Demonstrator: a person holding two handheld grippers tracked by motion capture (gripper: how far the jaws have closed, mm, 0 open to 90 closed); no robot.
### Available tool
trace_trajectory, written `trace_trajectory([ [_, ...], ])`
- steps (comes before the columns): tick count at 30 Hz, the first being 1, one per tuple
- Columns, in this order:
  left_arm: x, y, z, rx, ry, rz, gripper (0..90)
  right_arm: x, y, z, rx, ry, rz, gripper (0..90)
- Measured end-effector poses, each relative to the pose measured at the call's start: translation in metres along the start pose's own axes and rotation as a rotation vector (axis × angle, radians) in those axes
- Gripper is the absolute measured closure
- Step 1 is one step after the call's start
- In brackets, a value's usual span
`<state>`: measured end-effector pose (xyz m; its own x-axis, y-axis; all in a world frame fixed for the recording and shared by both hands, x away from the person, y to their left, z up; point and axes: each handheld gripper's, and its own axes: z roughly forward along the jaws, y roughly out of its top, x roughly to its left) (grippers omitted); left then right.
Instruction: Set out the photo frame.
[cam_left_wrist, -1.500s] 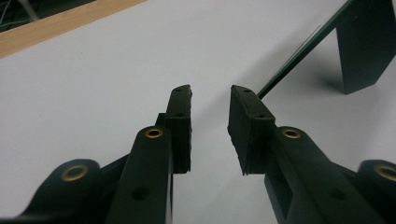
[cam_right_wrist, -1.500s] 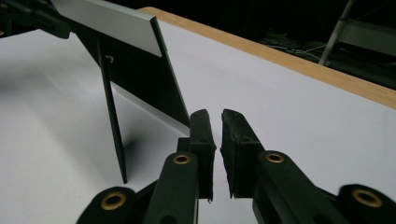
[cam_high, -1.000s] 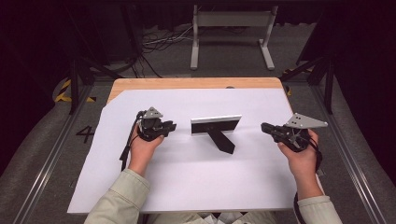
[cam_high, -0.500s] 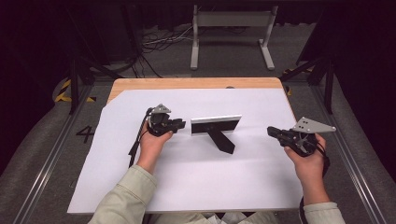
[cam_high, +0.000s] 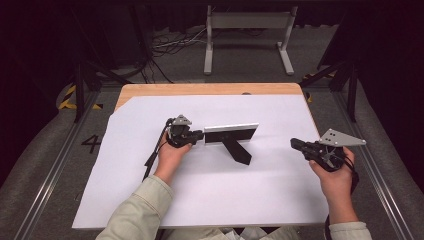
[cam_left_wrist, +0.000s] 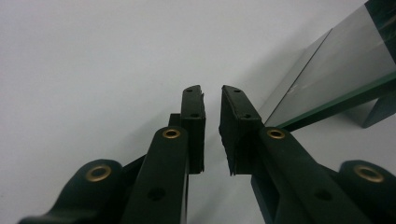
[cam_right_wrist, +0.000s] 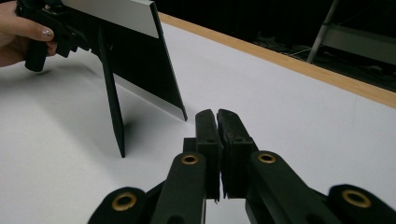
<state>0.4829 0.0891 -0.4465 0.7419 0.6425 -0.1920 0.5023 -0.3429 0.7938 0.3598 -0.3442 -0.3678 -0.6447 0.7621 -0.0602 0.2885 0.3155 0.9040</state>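
A dark room surrounds the wooden table (cam_high: 150, 90), with a grey metal stand (cam_high: 247, 22) and loose cables (cam_high: 170, 45) on the floor beyond its far edge. A white sheet (cam_high: 250, 195) covers most of the tabletop, leaving a strip of wood at the back.

Near the sheet's middle a picture frame (cam_high: 231, 134) stands upright on its black back leg (cam_high: 239, 151). The high view gives its back and leg; the left gripper view adds the glass front (cam_left_wrist: 327, 79), tilted, with a greenish lower edge, just right of the jaws. The right gripper view shows the leg (cam_right_wrist: 112, 107) planted on the sheet and the far hand (cam_right_wrist: 18, 37) at the frame's other end.

The left gripper (cam_high: 197, 136) sits at the frame's left end; its jaws have just been closing, a narrow gap remains with nothing between them, though whether one pad brushes the frame is hard to say. The right gripper (cam_high: 296, 144) hangs well apart to the right, jaws pressed together and empty.
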Motion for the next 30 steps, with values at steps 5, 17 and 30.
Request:
trace_trajectory([
  [5, 0.002, -0.002, 0.005, 0.010, -0.013, -0.016, 81.4, 0.000, 0.000, -0.002, -0.002, -0.001, 0.000, 87.2],
  [17, -0.005, 0.002, 0.013, 0.085, -0.015, 0.071, 88.3, 0.002, -0.001, -0.004, 0.009, 0.005, 0.000, 86.5],
  [30, -0.004, 0.000, 0.011, 0.112, -0.049, 0.074, 90.0, 0.001, 0.001, -0.004, 0.006, 0.011, 0.003, 85.7],
])
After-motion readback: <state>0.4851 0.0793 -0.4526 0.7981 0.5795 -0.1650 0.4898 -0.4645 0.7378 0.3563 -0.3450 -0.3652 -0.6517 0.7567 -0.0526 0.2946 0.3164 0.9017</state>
